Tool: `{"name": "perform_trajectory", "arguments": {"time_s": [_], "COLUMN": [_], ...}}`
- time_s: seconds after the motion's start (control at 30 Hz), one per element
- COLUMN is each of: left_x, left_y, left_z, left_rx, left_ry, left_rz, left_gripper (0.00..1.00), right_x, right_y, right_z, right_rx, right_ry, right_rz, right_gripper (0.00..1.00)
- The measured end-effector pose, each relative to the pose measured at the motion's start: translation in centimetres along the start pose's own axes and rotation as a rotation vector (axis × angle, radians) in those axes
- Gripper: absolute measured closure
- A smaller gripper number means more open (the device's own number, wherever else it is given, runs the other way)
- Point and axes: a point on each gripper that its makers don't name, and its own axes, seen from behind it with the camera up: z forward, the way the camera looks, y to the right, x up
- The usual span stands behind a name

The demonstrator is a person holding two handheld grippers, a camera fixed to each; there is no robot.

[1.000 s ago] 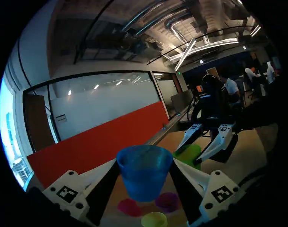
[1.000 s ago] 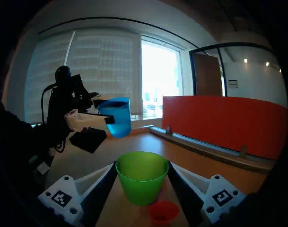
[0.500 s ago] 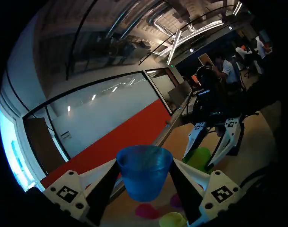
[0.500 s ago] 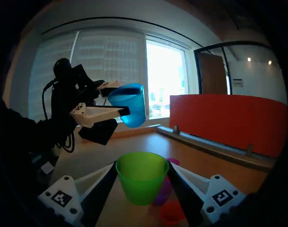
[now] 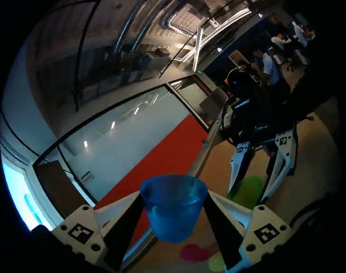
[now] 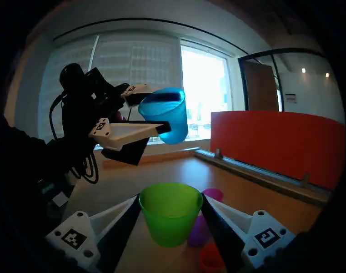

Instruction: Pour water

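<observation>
Left hand-held gripper [image 6: 160, 111] raised, tilted, clamped tight, right hand-held gripper [image 6: 170, 200] lower, level, clamped tight

Translucent blue cup [image 6: 166, 116], wider at the rim, pinched between the left gripper [image 5: 173, 202] fingers, up in the air and tipped a bit to one side. Bright green cup [image 6: 170, 213], same shape, upright, clamped in the right gripper [image 6: 170, 200], lower than the blue one, not touching it.

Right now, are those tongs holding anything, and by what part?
Left tongs grip the blue cup by its sides; right tongs grip the green cup likewise.
</observation>
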Motion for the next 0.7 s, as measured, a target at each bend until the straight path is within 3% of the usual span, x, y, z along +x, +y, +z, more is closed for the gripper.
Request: {"name": "perform_trajectory", "arguments": {"time_s": [0.7], "left_x": [0.94], "left_y": [-0.35], "left_z": [0.86], "left_rx": [0.008], "left_ry": [-0.012], "left_rz": [0.145], "left_gripper": [0.14], "right_x": [0.11], "right_y": [-0.8], "right_z": [0.7], "right_rx": [0.028], "right_ry": [-0.005], "right_rz": [0.0], "right_gripper": [0.07]}}
